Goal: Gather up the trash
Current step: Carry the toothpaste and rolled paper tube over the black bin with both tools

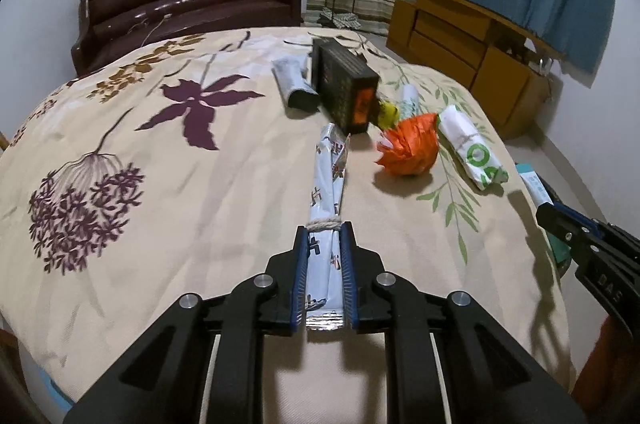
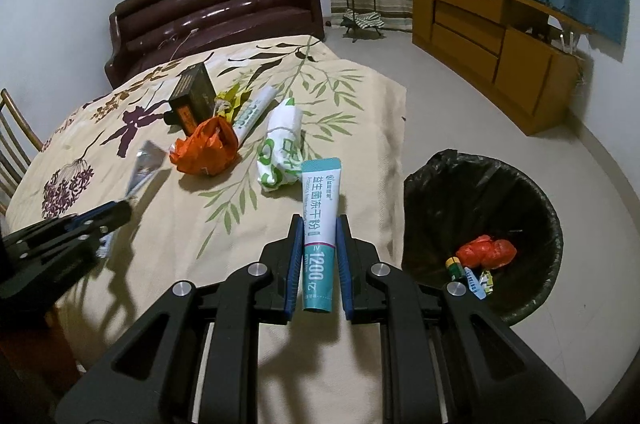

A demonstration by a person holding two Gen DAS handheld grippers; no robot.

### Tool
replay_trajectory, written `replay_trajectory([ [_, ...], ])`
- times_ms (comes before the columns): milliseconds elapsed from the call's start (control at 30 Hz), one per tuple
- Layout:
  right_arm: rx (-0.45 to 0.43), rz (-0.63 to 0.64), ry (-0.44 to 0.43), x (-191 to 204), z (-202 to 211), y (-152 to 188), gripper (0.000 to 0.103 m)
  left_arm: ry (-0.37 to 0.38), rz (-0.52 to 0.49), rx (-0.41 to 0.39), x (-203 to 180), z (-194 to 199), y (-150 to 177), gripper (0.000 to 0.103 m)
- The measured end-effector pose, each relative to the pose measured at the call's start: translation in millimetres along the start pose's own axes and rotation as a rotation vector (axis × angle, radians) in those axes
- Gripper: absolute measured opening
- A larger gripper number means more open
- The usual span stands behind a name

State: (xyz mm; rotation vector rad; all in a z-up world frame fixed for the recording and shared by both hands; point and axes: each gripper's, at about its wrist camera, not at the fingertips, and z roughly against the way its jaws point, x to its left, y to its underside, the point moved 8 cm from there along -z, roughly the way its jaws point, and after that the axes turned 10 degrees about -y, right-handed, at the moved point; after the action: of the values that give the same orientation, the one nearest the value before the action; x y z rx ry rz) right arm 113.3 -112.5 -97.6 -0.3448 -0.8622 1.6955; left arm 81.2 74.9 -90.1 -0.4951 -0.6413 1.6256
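both grippers loaded: left gripper (image 1: 325, 266) clamps a pale rolled wrapper tied with twine (image 1: 327, 179), right gripper (image 2: 319, 256) pinches a teal-and-white sachet (image 2: 319, 224). black-lined bin (image 2: 484, 240) sits lower right; the drop looks next, swinging right over its rim.

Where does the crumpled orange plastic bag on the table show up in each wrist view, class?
Left wrist view: the crumpled orange plastic bag lies right of centre, just right of the dark rectangular box.
Right wrist view: the bag lies left of centre, in front of the same box.
Shared landmark: the dark rectangular box beside it.
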Motion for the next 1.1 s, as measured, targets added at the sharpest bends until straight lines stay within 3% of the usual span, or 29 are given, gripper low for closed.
replay_trajectory([
  [200,-0.023,-0.014,0.02,-10.5,8.1,-5.8,0.016,0.037,0.007,-0.067,-6.8,25.4,-13.5,0.017],
  [433,-0.058,-0.044,0.066,-39.9,21.0,-15.9,0.016,0.102,-0.029,-0.121,-43.7,39.4,-35.1,0.017],
  [1100,-0.104,-0.155,0.206,-148.5,36.4,-23.9,0.016,0.211,-0.186,-0.114,-173.8,11.6,-49.6,0.017],
])
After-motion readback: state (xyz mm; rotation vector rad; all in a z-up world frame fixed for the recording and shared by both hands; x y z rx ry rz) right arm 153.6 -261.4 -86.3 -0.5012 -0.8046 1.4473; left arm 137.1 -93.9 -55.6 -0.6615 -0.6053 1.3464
